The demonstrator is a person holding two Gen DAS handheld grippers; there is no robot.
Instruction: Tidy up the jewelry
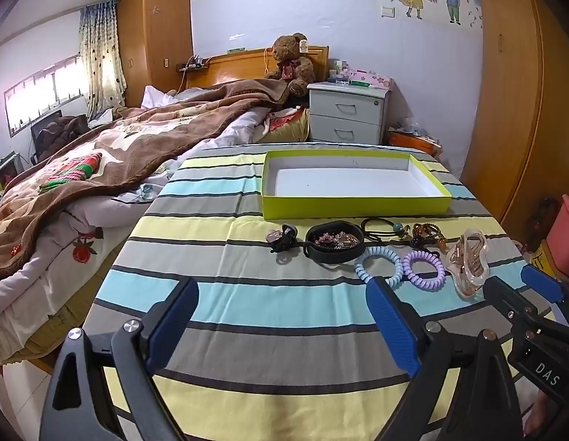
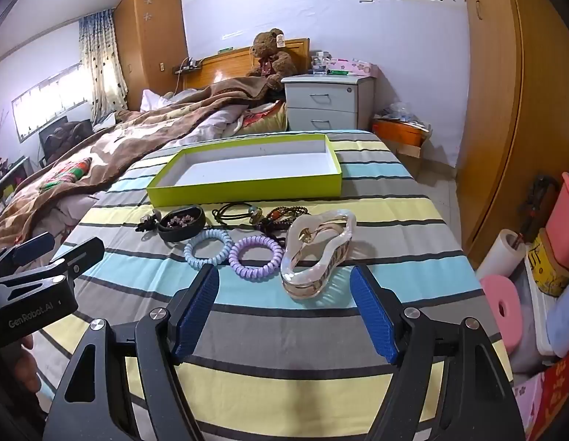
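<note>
An empty lime-green box (image 1: 354, 207) (image 2: 244, 187) with a white inside lies on the striped table. In front of it lies a row of jewelry: a black oval dish of trinkets (image 1: 334, 240) (image 2: 181, 223), a black cord tie (image 1: 380, 228) (image 2: 235, 211), beaded bracelets (image 1: 428, 233) (image 2: 284, 215), a blue coil tie (image 1: 378, 266) (image 2: 207, 248), a purple coil tie (image 1: 424, 264) (image 2: 255, 257) and a pearly hair claw (image 1: 468, 262) (image 2: 315, 253). My left gripper (image 1: 284, 321) is open, short of the row. My right gripper (image 2: 284, 310) is open, just before the hair claw.
A bed with a brown blanket (image 1: 111, 154) runs along the table's left side. A grey nightstand (image 1: 347, 112) stands behind the table. A wooden wardrobe (image 1: 512, 92) fills the right. Paper rolls and bins (image 2: 505, 308) crowd the floor at right.
</note>
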